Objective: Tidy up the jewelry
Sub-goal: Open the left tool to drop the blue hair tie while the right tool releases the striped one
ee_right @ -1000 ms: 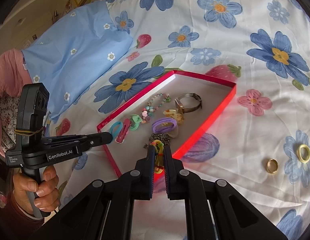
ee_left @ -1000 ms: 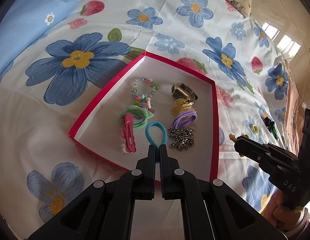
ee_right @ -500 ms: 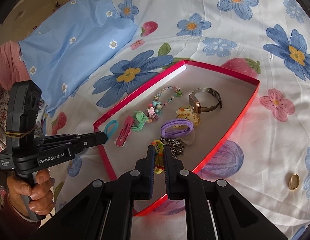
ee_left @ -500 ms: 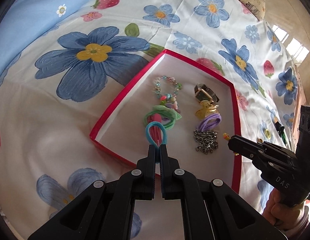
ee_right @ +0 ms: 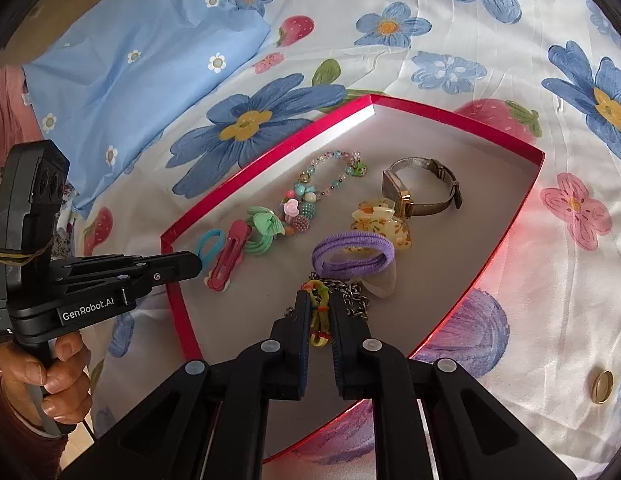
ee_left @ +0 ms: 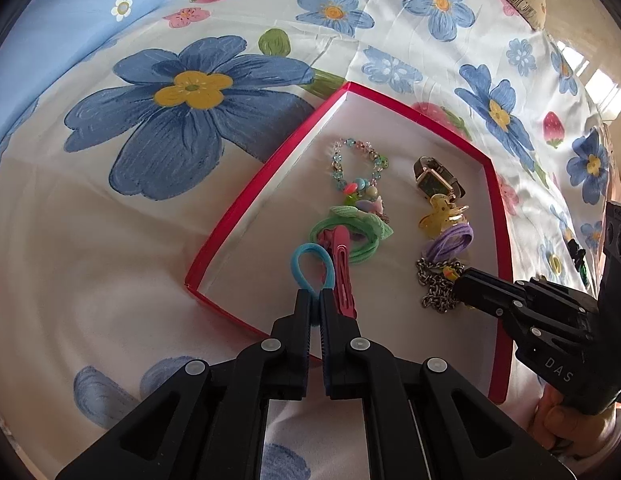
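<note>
A red-rimmed box [ee_left: 246, 200] [ee_right: 462, 120] lies on the floral sheet. In it lie a bead bracelet [ee_left: 356, 160], a green tie [ee_left: 350, 236], a pink clip [ee_left: 342, 268], a watch [ee_right: 422, 192], a yellow claw clip [ee_right: 382, 220], a purple tie [ee_right: 352, 256] and a chain [ee_left: 434, 284]. My left gripper [ee_left: 315, 300] is shut on a blue hair tie [ee_left: 312, 266], low over the box's near-left corner. My right gripper [ee_right: 319, 304] is shut on a multicoloured charm piece [ee_right: 319, 312] just above the chain.
A gold ring [ee_right: 602, 386] lies on the sheet right of the box. A light blue pillow [ee_right: 130, 56] lies at the far left. A dark green item [ee_left: 578, 258] lies on the sheet beyond the box in the left wrist view.
Both grippers have moved forward and lower over the box with their pieces. The blue tie now hangs left of the pink clip; the charm piece has reached the chain.
</note>
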